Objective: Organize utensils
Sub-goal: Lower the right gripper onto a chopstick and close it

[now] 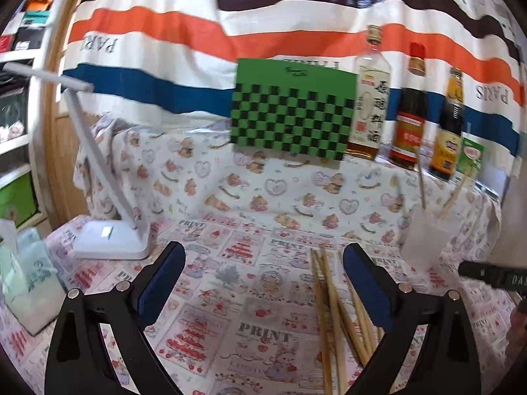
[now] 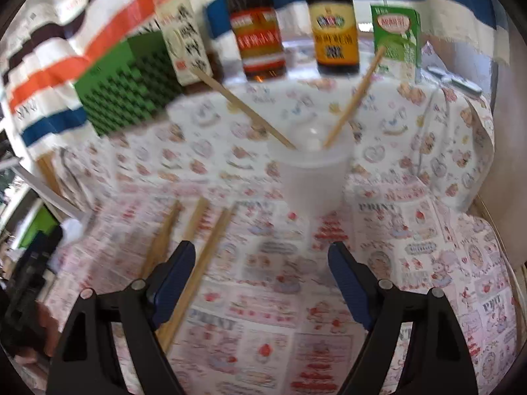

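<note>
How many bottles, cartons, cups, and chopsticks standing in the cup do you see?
Bottles: 3
Carton: 1
Cup: 1
Chopsticks in the cup: 2
Total: 7

Striped cloth in orange, blue, brown and white hanging as backdrop, printed tablecloth over the table, white desk lamp at its left edge, shelving beyond

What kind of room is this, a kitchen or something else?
Probably a home table set up like a kitchen corner, not a real kitchen. Sauce bottles stand at the back, loose chopsticks lie on a printed tablecloth near a plastic cup, and a desk lamp stands beside them.
</note>
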`<action>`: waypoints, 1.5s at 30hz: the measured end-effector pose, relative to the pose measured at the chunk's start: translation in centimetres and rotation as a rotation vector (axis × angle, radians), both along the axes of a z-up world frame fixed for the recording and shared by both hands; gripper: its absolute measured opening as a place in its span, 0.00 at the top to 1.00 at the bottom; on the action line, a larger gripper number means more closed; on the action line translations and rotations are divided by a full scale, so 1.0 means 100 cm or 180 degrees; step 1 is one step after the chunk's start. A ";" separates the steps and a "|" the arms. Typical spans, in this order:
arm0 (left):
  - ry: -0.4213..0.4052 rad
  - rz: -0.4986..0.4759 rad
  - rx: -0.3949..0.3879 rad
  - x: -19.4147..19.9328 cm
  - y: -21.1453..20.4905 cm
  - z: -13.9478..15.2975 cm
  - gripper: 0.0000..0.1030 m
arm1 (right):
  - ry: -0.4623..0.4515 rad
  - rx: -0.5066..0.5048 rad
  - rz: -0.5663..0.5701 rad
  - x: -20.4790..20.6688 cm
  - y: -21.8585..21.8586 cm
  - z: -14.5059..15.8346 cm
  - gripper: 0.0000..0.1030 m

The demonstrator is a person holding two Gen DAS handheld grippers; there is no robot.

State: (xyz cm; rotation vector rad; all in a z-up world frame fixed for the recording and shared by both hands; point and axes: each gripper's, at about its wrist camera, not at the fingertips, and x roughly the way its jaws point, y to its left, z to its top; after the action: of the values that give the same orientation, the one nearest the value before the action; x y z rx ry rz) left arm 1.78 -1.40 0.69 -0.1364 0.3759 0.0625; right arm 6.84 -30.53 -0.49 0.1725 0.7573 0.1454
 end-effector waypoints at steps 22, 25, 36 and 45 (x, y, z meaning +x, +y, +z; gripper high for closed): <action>0.0225 -0.0200 0.0374 0.003 -0.019 -0.015 0.06 | 0.0365 -0.0183 0.0123 0.013 0.019 -0.031 0.16; 0.0284 -0.0166 0.0306 0.007 -0.014 -0.017 0.06 | 0.0400 -0.0298 0.0280 0.011 0.032 -0.036 0.16; 0.0536 -0.0251 -0.0172 0.021 0.010 -0.027 0.06 | 0.0447 -0.0598 0.0873 0.003 0.084 -0.055 0.16; 0.0545 -0.0187 -0.0179 0.021 0.011 -0.028 0.06 | 0.0509 -0.0567 0.0761 0.017 0.082 -0.062 0.45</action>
State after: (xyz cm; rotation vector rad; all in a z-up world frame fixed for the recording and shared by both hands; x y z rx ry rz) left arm 3.88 -0.33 -2.12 -0.1761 0.5527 0.0055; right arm 8.51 -22.29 -6.69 -0.0776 0.9448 0.2923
